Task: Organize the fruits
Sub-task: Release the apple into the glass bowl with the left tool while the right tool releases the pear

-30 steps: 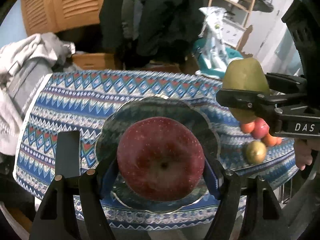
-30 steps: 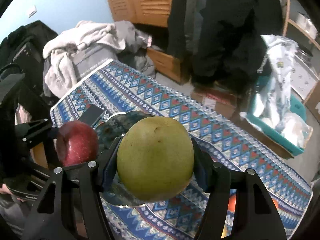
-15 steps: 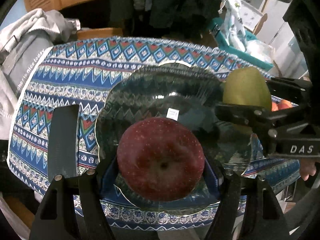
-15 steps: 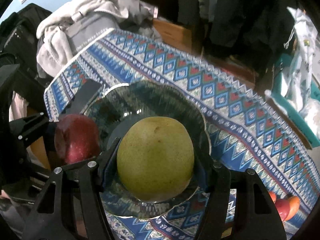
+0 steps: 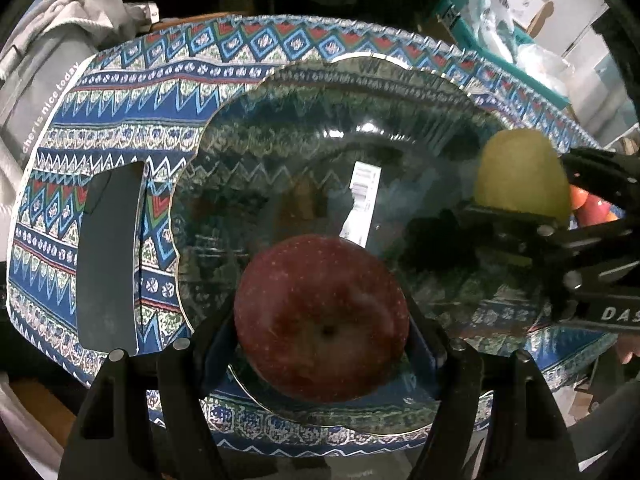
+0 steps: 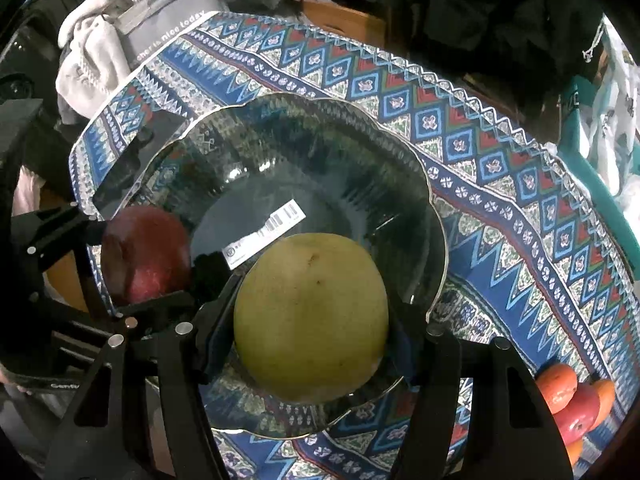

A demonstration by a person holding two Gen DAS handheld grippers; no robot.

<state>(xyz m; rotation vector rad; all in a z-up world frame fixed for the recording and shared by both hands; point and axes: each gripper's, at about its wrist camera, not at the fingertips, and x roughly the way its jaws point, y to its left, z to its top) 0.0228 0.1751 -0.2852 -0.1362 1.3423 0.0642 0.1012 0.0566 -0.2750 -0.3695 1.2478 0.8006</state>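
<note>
Both grippers have dropped toward the glass plate (image 5: 280, 92) since a second ago, and it now fills far more of each view than it did. Left gripper (image 5: 322, 328) is clamped on the red apple (image 5: 322, 320), pads pressed to either flank, the fruit hanging over the plate's near edge. Right gripper (image 6: 312, 330) is clamped on the green pear (image 6: 312, 316), also over the plate's near side; from the left wrist view that pear (image 5: 520, 172) sits above the plate's right rim. Whether either fruit touches the glass, I cannot tell.

Out from the fruit: a white barcode sticker (image 6: 266, 232) shows at the plate's centre. Under the plate lies a blue, red and white patterned cloth (image 6: 480, 152) covering the table. Just left of the plate, a dark flat slab (image 5: 108, 256) rests on the cloth. Well right of the plate, a small heap of oranges and red fruit (image 6: 576, 404) waits on the cloth. Beyond the plate's far left, grey and white clothing (image 6: 132, 20) is piled.
</note>
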